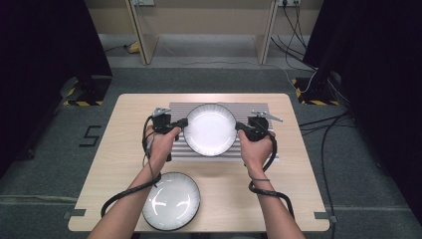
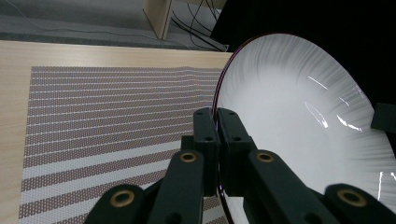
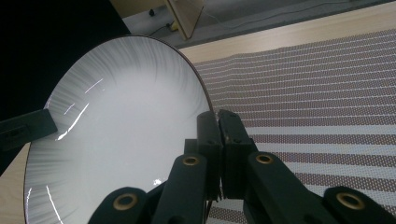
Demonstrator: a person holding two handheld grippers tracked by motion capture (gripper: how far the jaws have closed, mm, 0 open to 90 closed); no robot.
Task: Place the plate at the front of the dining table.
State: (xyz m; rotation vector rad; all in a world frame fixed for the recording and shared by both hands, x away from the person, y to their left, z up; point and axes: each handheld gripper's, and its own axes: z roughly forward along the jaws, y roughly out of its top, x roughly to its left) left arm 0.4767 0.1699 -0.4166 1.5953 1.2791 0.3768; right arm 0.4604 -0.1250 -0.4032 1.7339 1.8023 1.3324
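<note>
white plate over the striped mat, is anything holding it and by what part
Yes: the white plate is pinched by its rim on opposite sides, the left gripper on one edge, the right gripper on the other.

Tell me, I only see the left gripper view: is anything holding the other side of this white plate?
Observer: Yes. The right gripper is shut on the white plate, on the rim opposite the left gripper.
Operator: Is there another plate anywhere?
Observer: Yes, a second plate with a dark rim lies on the table at its near edge, close to the person's left forearm.
Operator: How far does the striped mat go?
Observer: The striped mat reaches out past both sides of the white plate, in the far half of the table.
</note>
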